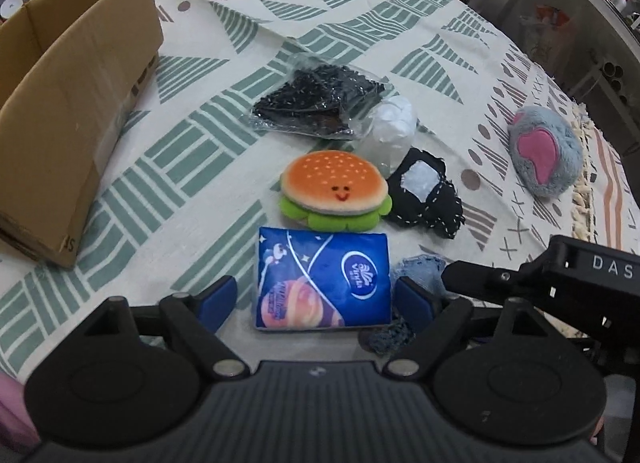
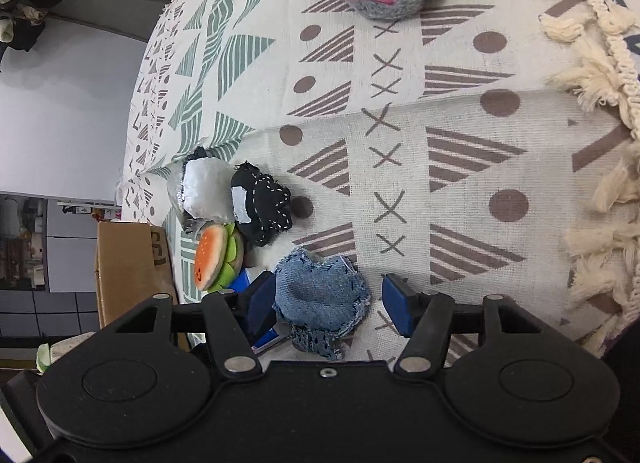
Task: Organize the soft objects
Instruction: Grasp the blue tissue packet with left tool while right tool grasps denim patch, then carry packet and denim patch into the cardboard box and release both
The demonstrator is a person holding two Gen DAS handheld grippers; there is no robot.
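On the cloth-covered desk [image 1: 352, 11], from left: a box [image 1: 76, 111], the left gripper [image 1: 316, 297] wide around a tissue pack [image 1: 320, 279] without touching, the right gripper [image 2: 330, 301] astride a denim pad [image 2: 320, 295] — its left pad touching, right one clear.

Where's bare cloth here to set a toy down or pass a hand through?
Free: the cloth between the box and the burger plush, and the stretch between the black pouch and the grey plush. Crowded: the middle cluster from the bagged black fabric down to the tissue pack and denim pouch.
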